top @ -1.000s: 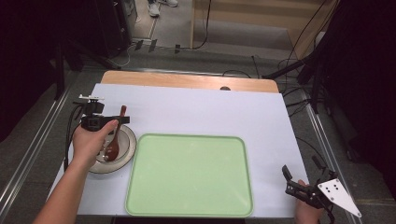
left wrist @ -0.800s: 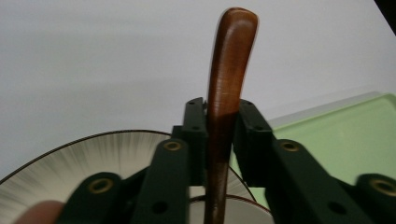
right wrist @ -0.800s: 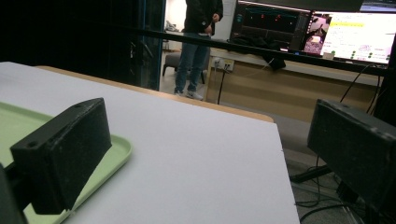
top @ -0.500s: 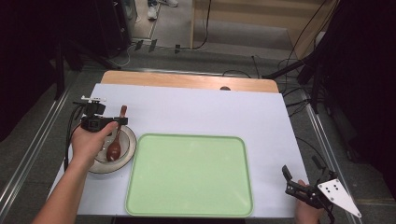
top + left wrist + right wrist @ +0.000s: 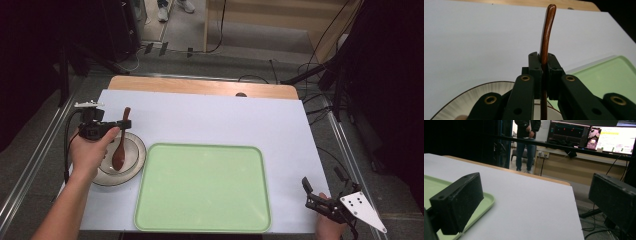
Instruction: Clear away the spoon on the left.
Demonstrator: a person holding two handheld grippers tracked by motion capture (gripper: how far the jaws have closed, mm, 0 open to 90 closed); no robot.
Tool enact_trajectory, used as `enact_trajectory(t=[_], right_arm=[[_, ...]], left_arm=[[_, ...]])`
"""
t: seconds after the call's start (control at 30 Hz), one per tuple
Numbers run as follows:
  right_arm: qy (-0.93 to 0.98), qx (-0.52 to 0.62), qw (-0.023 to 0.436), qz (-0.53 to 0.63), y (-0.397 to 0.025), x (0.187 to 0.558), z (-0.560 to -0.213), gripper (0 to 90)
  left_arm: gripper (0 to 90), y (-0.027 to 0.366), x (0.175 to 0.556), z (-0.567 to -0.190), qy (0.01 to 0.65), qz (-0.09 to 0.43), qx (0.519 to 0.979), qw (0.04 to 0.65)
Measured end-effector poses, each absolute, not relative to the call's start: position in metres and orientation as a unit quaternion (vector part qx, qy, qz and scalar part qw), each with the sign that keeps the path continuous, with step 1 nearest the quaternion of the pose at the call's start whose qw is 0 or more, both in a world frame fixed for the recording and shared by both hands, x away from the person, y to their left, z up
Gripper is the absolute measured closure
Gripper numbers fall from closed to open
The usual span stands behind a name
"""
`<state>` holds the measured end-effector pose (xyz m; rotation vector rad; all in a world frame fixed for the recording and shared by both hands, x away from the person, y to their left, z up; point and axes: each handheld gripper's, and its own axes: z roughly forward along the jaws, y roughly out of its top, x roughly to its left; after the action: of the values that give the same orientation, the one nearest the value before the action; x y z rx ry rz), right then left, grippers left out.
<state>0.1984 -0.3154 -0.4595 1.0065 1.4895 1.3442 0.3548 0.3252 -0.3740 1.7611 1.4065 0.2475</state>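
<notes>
The left tongs [image 5: 543, 68] were clamped on the wooden spoon's [image 5: 120, 147] handle, its bowl hanging below them over the plate [image 5: 135, 162]. The right tongs [image 5: 534, 202] gaped wide, holding nothing, low over the bench [image 5: 210, 122], the green tray [image 5: 202, 187] between the two.

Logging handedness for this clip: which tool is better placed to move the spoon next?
Left. The left tool is shut on the spoon over the plate; the right tool sits open, far off.
</notes>
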Motion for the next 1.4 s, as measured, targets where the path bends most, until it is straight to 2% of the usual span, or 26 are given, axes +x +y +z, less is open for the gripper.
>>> enact_trajectory(t=[0.47,1.13,1.4], right_arm=[[0.598,0.403,0.433,0.541,-0.316,0.198,-0.459,0.0],[0.598,0.403,0.433,0.541,-0.315,0.198,-0.459,0.0],[0.598,0.404,0.433,0.54,-0.315,0.198,-0.46,0.0]], left_arm=[[85.2,0.326,0.337,-0.35,0.529,0.109,0.678,0.499],[85.2,0.316,0.31,-0.316,0.485,0.113,0.672,0.549],[85.3,0.306,0.301,-0.314,0.469,0.096,0.671,0.566]])
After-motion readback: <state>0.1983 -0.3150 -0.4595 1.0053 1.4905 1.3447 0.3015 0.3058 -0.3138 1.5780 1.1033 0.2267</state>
